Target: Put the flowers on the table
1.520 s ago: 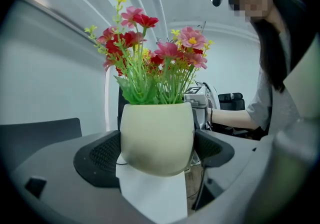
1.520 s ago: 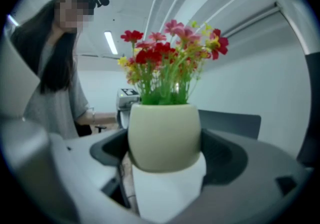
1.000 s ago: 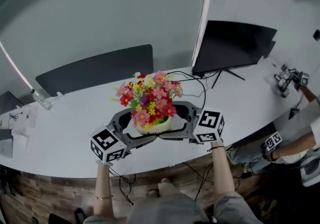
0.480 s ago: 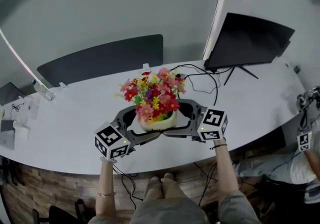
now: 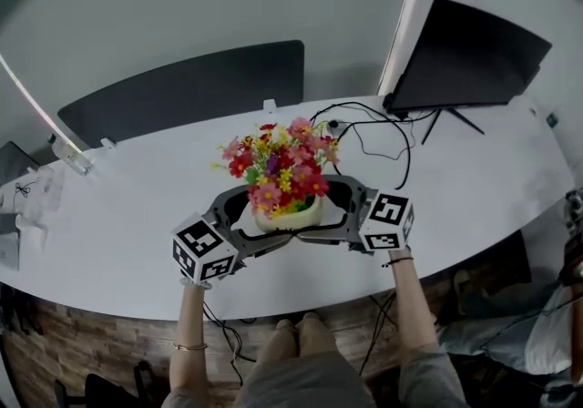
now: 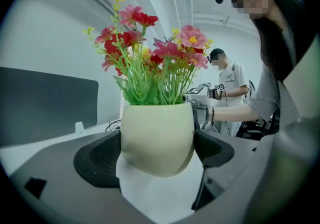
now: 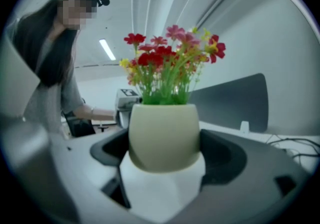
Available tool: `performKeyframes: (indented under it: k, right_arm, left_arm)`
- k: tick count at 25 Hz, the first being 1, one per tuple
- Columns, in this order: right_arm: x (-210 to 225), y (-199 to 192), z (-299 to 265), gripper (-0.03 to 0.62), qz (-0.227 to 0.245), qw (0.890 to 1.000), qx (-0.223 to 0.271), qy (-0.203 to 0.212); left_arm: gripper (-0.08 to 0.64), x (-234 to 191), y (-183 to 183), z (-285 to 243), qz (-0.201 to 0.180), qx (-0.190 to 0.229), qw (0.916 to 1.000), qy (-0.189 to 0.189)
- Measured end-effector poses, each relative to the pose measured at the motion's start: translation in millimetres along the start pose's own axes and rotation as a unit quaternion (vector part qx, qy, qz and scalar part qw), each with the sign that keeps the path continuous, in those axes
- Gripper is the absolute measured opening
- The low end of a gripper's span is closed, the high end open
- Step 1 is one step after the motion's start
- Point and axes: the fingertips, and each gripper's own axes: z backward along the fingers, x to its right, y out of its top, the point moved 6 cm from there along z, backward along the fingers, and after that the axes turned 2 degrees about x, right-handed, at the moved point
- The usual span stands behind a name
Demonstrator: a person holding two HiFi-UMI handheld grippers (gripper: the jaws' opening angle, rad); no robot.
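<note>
Between both tongs, over the middle of the bench (image 5: 118, 215): cream pot (image 5: 290, 217) of flowers (image 5: 278, 165). Left tongs (image 5: 262, 222) clamped on it from 7 o'clock, right tongs (image 5: 321, 213) from 4 o'clock, pads pressed against opposite sides. Only from the head view: black monitor (image 5: 474, 56) at 1 o'clock on the bench. From the left gripper view: second person (image 6: 231, 85) in cap and white shirt, at 3 o'clock behind the pot. Forearms (image 5: 189, 320) stretched forward from 6 o'clock, roughly parallel.
</note>
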Motion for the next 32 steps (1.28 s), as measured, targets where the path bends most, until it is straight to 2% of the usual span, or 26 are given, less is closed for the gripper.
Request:
performKeyframes:
  k: [11, 20, 25, 32]
  right_arm:
    - [19.4, -49.5, -19.4, 0.443, -0.001, 1.000, -0.020, -0.002]
    - [32.3, -72.0, -31.1, 0.442, 0.020, 0.997, -0.069, -0.008]
    - [36.0, -81.2, -35.1, 0.442, 0.018, 0.996, -0.086, -0.009]
    - [42.0, -93.0, -39.0, 0.442, 0.013, 0.994, -0.106, -0.033]
  left_arm:
    - [0.462, -21.8, -53.4, -8.7, 0.008, -0.014, 0.9998, 0.008]
    - [0.462, -34.0, -77.5, -14.3, -0.007, -0.051, 0.9983, 0.027]
    - [0.460, -37.2, -88.6, -15.9, -0.002, -0.059, 0.9976, 0.035]
    - [0.459, -41.8, -99.6, -16.7, -0.014, -0.071, 0.9953, 0.064]
